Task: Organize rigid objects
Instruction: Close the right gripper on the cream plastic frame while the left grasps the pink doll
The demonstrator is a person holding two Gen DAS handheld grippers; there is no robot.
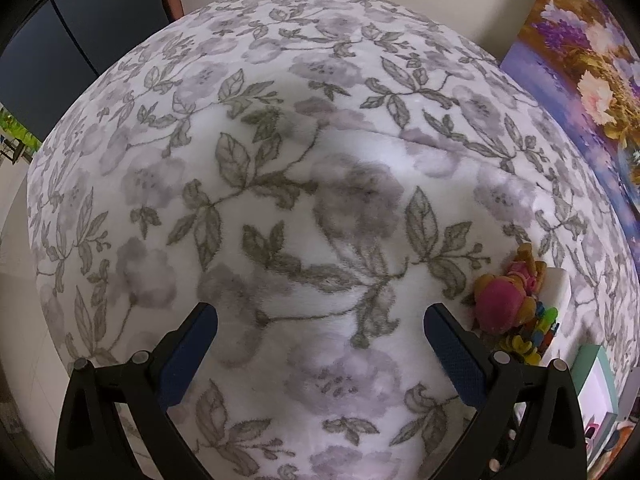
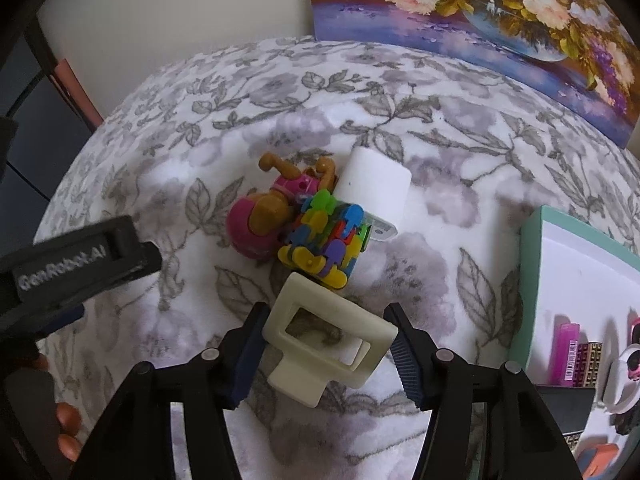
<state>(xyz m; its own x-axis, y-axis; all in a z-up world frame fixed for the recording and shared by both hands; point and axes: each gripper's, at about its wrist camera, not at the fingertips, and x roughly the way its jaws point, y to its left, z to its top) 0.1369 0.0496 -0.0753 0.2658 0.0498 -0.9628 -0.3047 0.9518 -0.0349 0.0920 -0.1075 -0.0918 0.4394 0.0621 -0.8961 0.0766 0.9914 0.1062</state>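
Observation:
A cream square hair claw clip (image 2: 330, 340) sits between the fingers of my right gripper (image 2: 326, 334); the jaws close against both its sides, just above the floral blanket (image 2: 160, 152). Beyond it lie a pink and brown toy figure (image 2: 266, 216), a clump of colourful plastic pieces (image 2: 326, 240) and a white cylinder (image 2: 374, 186), all touching. My left gripper (image 1: 320, 334) is open and empty over the blanket (image 1: 280, 160); the toy figure (image 1: 506, 300) and the colourful pieces (image 1: 534, 336) lie to its right.
A teal-rimmed white box (image 2: 560, 280) at the right holds a pink item (image 2: 566, 354), a patterned block and a white round toy. A flower painting (image 2: 480, 12) leans at the back. The left gripper's body (image 2: 72, 264) shows at the left.

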